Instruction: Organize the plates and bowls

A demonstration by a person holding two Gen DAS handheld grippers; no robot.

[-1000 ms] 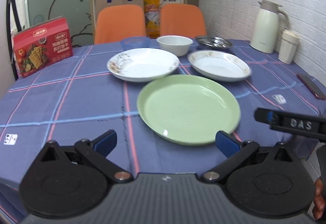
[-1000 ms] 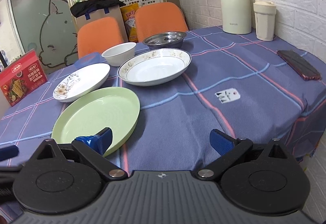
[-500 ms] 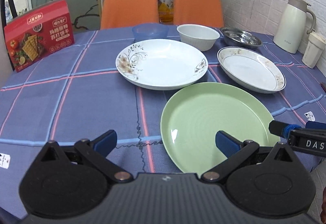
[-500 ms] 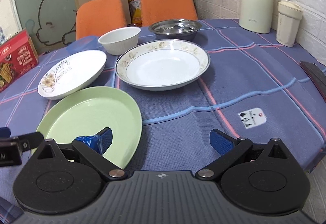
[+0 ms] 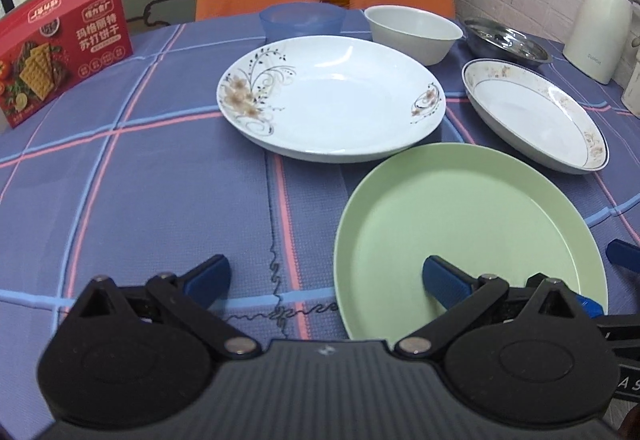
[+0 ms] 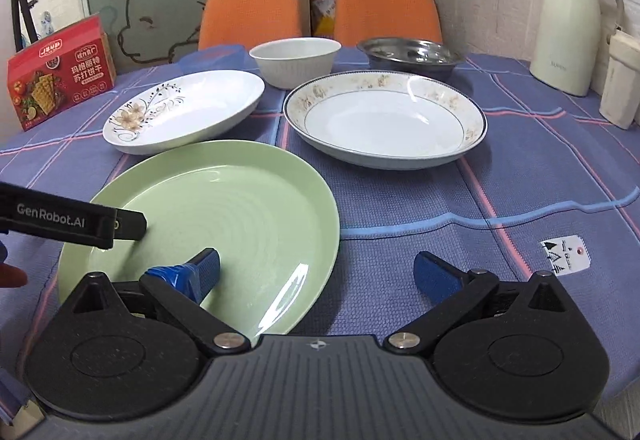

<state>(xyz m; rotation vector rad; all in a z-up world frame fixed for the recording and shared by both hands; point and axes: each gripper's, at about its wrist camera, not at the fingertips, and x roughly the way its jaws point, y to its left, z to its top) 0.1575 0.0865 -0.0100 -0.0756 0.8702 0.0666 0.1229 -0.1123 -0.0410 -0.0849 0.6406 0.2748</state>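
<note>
1. Left claw (image 5: 326,278) hovers low over the worktop (image 5: 140,200), jaws spread wide and empty; its right finger (image 5: 442,280) sits over the near part of the green plate (image 5: 472,224), the left finger over bare cloth.
2. Right claw (image 6: 316,272) likewise wide open, gripping nothing; its left finger (image 6: 196,272) is over the green plate, the right one over cloth.
3. Green plate lies nearest the front edge. Behind it, the floral white plate (image 5: 332,96) and the gold-rimmed plate (image 6: 384,118) sit side by side. Further back: blue plastic bowl (image 5: 302,20), white bowl (image 6: 294,60), steel dish (image 6: 412,54).
4. Worktop wears a purple-blue checked cloth. Two orange chairs (image 6: 248,14) behind; white brick wall on the right.
5. Cream thermos jug (image 6: 570,24) and a lidded cup (image 6: 620,80) stand by the wall.
6. Red cracker box (image 5: 60,44) on the left, Chinese print. "GenRobot.AI" reads on the left claw's side in the right wrist view.
</note>
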